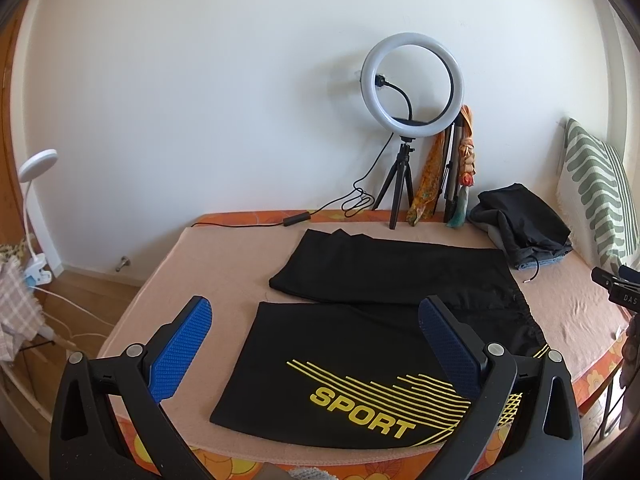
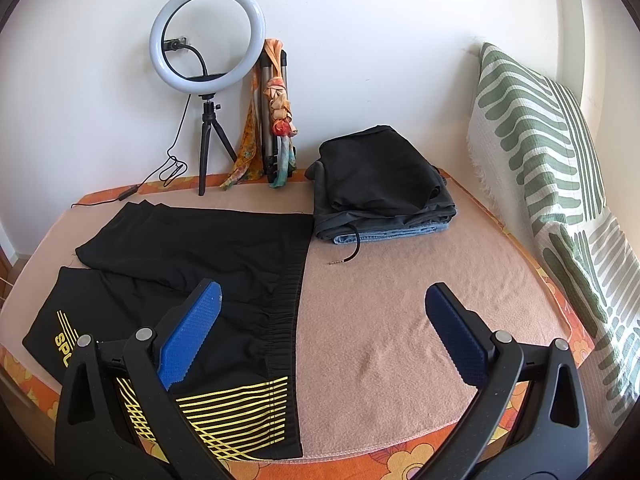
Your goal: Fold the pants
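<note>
**One pair of shorts laid out, both tongs wide and empty**

I held my left tongs (image 1: pixel 314 326) above the near edge of the bed (image 1: pixel 224 264), spread wide with nothing between the two blue pads. My right tongs (image 2: pixel 322 312) were just as wide and also held nothing, hovering over the bare pink blanket (image 2: pixel 380 320) beside the waistband.

One pair of black pants (image 1: pixel 360 344) lay flat on the blanket, its two legs side by side, the nearer leg printed with yellow stripes and the word SPORT. The elastic waistband (image 2: pixel 286 304) pointed toward the pillow side.

At the far end sat one stack of folded clothes (image 2: pixel 380 184), one ring light (image 2: pixel 207 36) on a small tripod, and one green-striped pillow (image 2: pixel 536 152) leaning against the wall. One white clip lamp (image 1: pixel 32 184) stood off the bed's left.
</note>
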Motion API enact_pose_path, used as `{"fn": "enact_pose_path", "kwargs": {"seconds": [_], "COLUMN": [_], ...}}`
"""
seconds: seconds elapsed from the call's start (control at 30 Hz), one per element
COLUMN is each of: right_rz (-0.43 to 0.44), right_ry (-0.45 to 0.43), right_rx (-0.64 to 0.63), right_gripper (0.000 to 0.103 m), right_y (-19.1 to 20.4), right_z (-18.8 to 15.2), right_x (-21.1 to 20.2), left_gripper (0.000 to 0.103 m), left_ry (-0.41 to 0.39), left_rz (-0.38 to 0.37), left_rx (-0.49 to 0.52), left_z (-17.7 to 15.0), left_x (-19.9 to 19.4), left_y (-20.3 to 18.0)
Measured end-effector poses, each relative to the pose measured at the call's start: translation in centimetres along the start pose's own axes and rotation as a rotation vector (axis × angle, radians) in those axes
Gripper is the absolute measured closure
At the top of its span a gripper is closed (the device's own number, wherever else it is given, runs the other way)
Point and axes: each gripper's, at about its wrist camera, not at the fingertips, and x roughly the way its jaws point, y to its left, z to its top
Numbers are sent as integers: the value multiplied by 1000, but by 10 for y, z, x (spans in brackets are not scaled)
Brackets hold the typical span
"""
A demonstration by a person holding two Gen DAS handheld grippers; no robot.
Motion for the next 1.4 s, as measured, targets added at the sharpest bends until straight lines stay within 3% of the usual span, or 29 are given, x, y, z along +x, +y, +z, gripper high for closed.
{"fn": "enact_pose_path", "kwargs": {"seconds": [1.4], "right_rz": [1], "right_ry": [1], "right_rx": [-2], "right_gripper": [0], "right_y": [4], "right_z": [-2], "right_x": [4], "left_gripper": [0], "left_ry": [1], "left_rz": [-5], "left_rx": [5], "left_z": [-4], "left_x": [-1], "left_y": [-2]}}
